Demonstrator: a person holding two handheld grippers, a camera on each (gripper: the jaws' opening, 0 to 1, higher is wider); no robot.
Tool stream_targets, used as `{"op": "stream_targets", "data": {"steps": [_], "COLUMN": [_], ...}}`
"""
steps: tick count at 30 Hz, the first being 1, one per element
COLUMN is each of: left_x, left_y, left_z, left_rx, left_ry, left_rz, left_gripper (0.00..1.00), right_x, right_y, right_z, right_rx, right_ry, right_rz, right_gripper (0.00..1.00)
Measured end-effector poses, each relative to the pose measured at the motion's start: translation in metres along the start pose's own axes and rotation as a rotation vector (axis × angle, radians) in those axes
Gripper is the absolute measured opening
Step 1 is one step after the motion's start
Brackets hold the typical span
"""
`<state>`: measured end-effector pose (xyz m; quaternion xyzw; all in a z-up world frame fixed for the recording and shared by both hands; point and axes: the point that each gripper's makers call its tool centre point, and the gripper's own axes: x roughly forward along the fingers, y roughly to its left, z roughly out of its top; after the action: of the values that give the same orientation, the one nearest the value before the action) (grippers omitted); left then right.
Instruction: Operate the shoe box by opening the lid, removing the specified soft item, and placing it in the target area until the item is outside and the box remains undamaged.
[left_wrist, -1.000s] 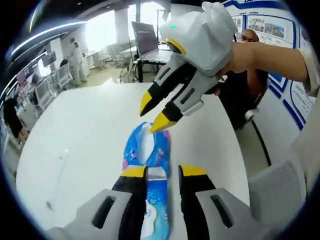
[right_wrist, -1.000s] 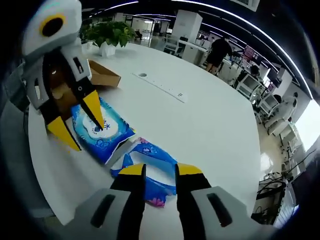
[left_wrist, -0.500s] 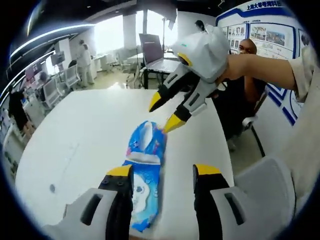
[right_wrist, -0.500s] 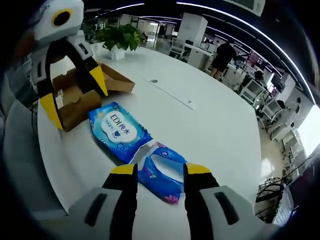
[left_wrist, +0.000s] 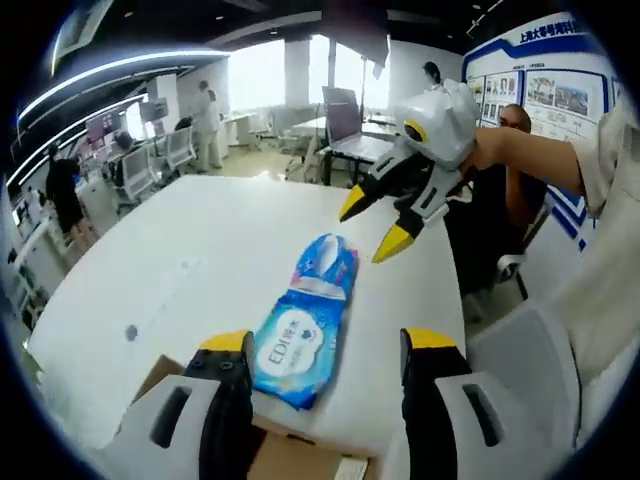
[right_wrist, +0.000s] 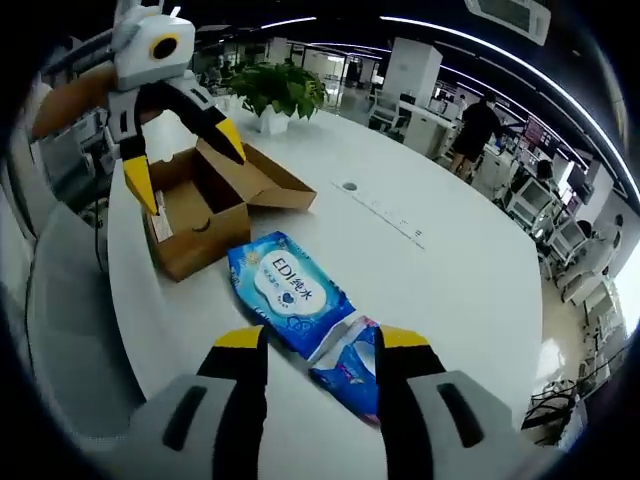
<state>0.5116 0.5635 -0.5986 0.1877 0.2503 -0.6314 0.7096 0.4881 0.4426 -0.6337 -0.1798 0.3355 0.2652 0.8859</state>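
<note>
While both tools, left (left_wrist: 325, 345) and right (right_wrist: 315, 338), are hanging released and empty, the wipes pack (right_wrist: 290, 292) is lying flat on the desk (left_wrist: 190, 240) beside the open box (right_wrist: 205, 195). It looks soft, light and slippery; pinching an edge seems best.

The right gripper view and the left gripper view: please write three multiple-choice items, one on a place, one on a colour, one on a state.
1. Where is the blue wet-wipe pack?
A. on the white table
B. inside the box
C. between jaws

2. What colour are the tips of the left gripper?
A. red
B. yellow
C. green

3. How is the brown cardboard shoe box?
A. taped shut
B. crushed flat
C. open

Answers: 1 A, the pack lies flat on the table beside the box. 2 B, both tips are yellow. 3 C, its flap is folded back and the inside shows.
</note>
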Motion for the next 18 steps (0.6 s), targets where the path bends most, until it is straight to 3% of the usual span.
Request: {"op": "stream_targets", "data": {"steps": [9,18], "left_x": [-0.037,-0.074], "left_y": [0.005,0.012], "left_z": [-0.009,-0.032], "left_rx": [-0.057,-0.103], "left_ry": [-0.05,-0.067], "left_rz": [0.046,0.108], "left_gripper": [0.73,0.85], "right_x": [0.008,0.025], "right_y": [0.033,0.066], "right_z": [0.026,0.043], "right_rx": [-0.089,-0.165], "right_ry": [-0.027,-0.035], "right_rz": [0.119,0.252], "right_gripper": [0.48,0.55]}}
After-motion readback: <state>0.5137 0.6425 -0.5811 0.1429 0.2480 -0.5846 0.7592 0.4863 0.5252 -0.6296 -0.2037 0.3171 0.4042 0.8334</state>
